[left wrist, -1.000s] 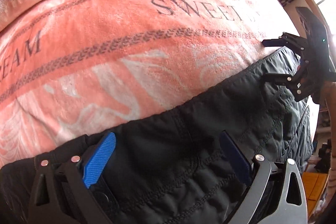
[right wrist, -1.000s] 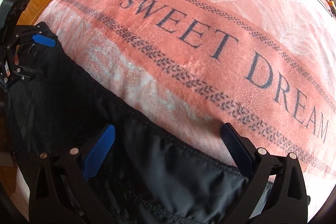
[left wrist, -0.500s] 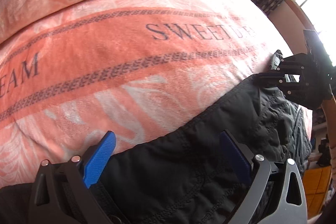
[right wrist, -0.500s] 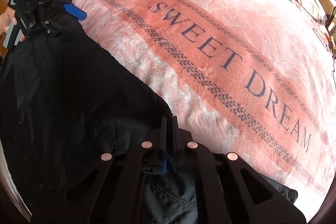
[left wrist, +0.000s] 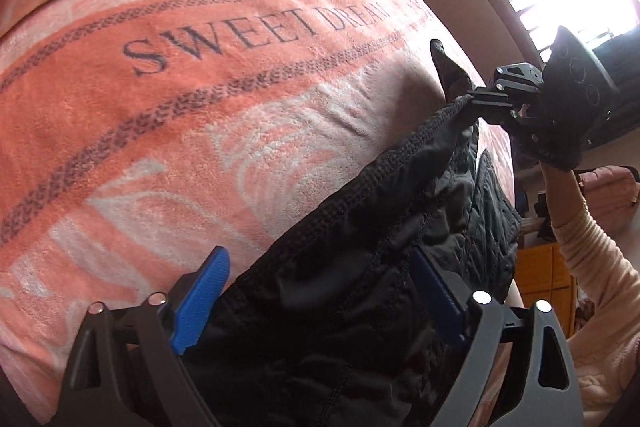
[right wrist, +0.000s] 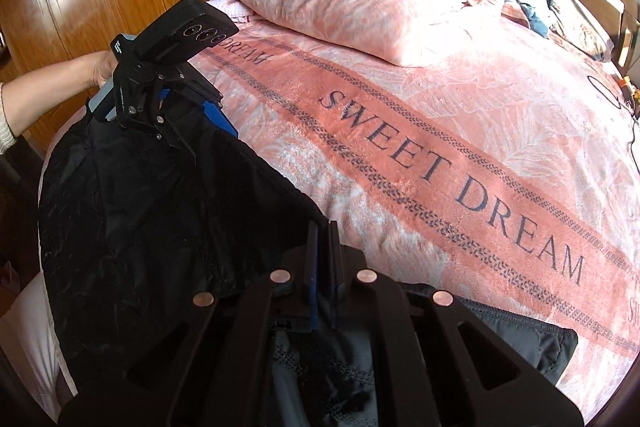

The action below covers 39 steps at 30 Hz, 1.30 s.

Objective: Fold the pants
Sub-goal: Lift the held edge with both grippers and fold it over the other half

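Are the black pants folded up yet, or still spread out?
Not folded yet. The black pants lie spread along the blanket's edge, one end pinched up by the right tool.

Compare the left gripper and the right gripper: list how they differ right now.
1. Jaws: the left gripper has its jaws apart, having just been closing; the right gripper is clamped shut.
2. Cloth: the black pants lie between the left gripper's blue pads, not yet pinched; the right gripper already pinches the pants' edge.
3. Effect: the edge at the right gripper is lifted off the pink blanket.

Both tilt downward at the same pants.
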Each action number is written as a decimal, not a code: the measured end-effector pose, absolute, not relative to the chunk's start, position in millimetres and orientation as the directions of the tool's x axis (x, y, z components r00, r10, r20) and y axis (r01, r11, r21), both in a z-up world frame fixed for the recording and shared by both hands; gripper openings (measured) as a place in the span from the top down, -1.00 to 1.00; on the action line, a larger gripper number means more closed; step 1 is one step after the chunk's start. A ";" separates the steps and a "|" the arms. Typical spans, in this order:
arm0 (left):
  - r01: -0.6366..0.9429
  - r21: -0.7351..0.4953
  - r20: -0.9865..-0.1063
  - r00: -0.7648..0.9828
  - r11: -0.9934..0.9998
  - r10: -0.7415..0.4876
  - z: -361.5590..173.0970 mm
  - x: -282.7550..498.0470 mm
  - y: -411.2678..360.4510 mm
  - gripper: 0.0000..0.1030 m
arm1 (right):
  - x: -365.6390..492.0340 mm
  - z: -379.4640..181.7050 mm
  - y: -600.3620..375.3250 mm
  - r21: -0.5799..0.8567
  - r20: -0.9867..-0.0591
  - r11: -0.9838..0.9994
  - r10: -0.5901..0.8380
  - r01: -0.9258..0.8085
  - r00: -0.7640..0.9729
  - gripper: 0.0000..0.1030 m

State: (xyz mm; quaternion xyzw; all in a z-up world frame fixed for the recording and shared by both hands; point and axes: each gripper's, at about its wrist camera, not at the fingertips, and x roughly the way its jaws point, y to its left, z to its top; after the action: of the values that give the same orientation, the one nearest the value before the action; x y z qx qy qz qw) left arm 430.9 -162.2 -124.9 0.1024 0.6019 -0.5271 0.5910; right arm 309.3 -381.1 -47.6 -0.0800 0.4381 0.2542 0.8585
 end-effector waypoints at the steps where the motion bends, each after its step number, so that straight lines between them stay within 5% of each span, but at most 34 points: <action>1: 0.778 -0.455 -0.855 -0.244 0.434 -0.458 -125.9 428.2 -161.0 -0.06 | 308.1 -46.2 -382.4 0.098 -0.786 0.862 0.374 -0.498 0.492 0.94; 2: 0.798 -0.417 -0.876 -0.224 0.435 -0.428 -126.1 426.9 -158.0 0.35 | 307.4 -44.2 -383.8 0.115 -0.778 0.864 0.385 -0.490 0.497 0.94; 3: 0.805 -0.410 -0.879 -0.224 0.428 -0.422 -125.8 424.0 -155.5 0.50 | 305.7 -43.2 -385.3 0.134 -0.772 0.865 0.397 -0.484 0.495 0.93; 6: 0.841 -0.352 -0.884 -0.155 0.410 -0.441 -112.8 411.4 -151.4 0.65 | 299.5 -39.2 -382.2 0.123 -0.764 0.878 0.381 -0.463 0.521 0.93; 15: 0.883 0.045 -0.847 0.281 0.467 -0.451 -18.3 297.9 -127.4 0.69 | 208.5 9.2 -367.1 0.068 -0.677 0.898 0.362 -0.436 0.641 0.92; 21: 0.850 0.138 -0.807 0.394 0.508 -0.440 10.2 194.9 -106.1 0.69 | 107.1 30.3 -347.3 0.017 -0.625 0.904 0.343 -0.427 0.702 0.92; 29: 0.796 0.177 -0.789 0.467 0.579 -0.400 -23.5 88.8 -82.1 0.66 | 15.8 -10.6 -323.8 0.083 -0.685 0.913 0.343 -0.399 0.643 0.90; 39: 0.682 -0.044 -0.815 0.399 0.730 -0.421 -93.3 47.3 -61.7 0.54 | -13.4 -89.2 -311.6 0.186 -0.797 0.928 0.334 -0.322 0.503 0.85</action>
State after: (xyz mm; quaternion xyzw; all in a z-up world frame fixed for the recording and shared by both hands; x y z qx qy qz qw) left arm 47.3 -61.7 -93.3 0.1501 0.4340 -0.3352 0.8227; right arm -13.4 -311.6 -89.2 0.0068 0.4610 0.1893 0.8670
